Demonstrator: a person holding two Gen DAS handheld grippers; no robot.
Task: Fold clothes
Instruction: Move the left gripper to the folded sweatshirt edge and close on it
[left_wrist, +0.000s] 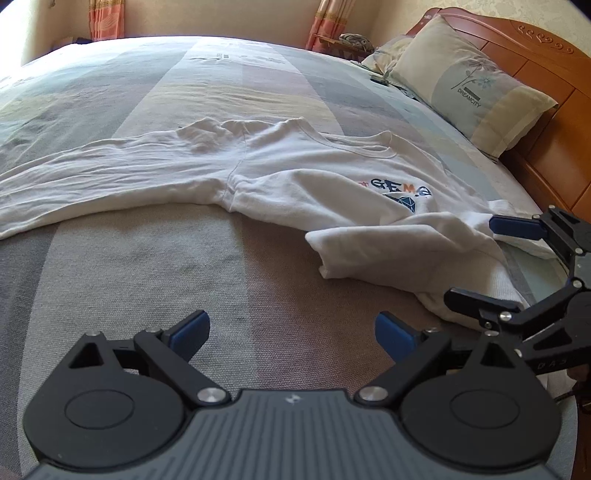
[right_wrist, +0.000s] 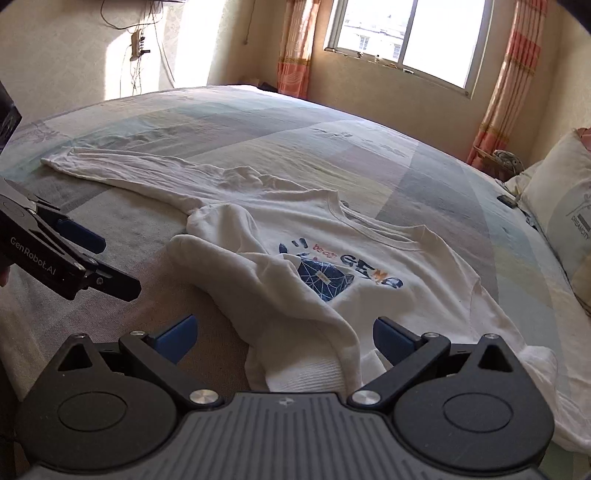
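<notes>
Partly bunched sweatshirt, hem hidden.

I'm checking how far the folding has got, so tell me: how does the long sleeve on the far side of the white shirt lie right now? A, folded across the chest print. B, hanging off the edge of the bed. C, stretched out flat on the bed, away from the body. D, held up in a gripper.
C: the sleeve lies stretched flat on the bed, away from the shirt, and both grippers are open and hold nothing.
</notes>
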